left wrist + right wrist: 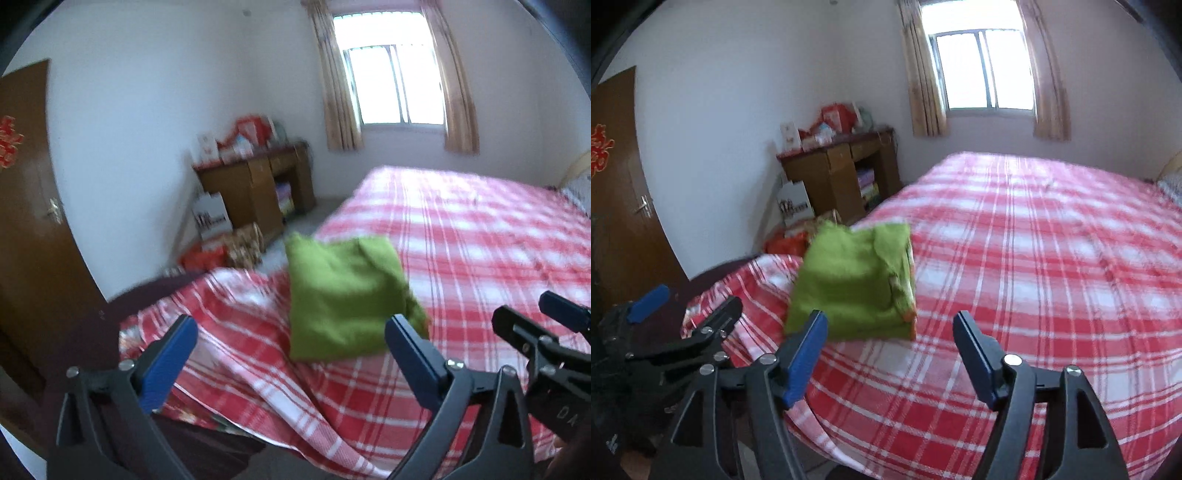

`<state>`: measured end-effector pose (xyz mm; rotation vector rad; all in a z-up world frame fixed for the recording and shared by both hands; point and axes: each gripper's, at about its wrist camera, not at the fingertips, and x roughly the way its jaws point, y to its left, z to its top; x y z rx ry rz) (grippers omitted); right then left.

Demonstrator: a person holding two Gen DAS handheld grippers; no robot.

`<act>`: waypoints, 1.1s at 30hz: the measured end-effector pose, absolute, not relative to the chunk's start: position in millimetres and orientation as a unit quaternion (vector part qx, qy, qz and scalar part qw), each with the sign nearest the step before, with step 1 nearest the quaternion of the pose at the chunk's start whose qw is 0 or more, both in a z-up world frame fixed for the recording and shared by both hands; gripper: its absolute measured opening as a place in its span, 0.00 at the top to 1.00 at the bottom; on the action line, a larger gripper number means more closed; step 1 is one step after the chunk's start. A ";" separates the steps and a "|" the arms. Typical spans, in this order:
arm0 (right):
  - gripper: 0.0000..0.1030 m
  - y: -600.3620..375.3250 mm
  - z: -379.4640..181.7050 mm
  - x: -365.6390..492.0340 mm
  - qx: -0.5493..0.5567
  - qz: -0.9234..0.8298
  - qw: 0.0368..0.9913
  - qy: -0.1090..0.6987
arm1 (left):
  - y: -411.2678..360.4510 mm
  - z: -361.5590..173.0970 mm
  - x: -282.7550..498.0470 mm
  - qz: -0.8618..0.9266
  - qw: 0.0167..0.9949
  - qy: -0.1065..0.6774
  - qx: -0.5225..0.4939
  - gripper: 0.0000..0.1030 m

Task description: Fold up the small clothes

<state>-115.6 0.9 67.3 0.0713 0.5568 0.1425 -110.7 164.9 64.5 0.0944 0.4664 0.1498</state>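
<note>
Two open claws, left (291,347) and right (891,343), face one folded green garment (853,288).

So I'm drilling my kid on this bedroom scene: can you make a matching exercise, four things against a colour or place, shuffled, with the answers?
Things:
1. garment
2. bedsheet
3. desk
4. door

Descriptions:
A. red and white checks
B. far left, with a red decoration on it
C. green, folded, lying on the bed
D. against the wall, cluttered with boxes on top

Pairs: 1-C, 2-A, 3-D, 4-B
</note>
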 end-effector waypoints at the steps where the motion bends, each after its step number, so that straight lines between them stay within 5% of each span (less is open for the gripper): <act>1: 0.20 3.5 74.1 -119.7 0.033 0.071 0.961 0.264 | 165.8 69.8 -114.4 0.078 0.971 0.221 0.046 0.00; 15: 0.13 13.9 136.5 -166.1 0.052 0.062 0.988 0.134 | 182.6 107.3 -143.9 0.096 0.983 0.153 0.023 0.00; 33: 0.13 4.2 129.2 -166.5 0.077 0.053 0.986 0.138 | 174.8 103.9 -143.9 0.099 0.982 0.158 0.035 0.00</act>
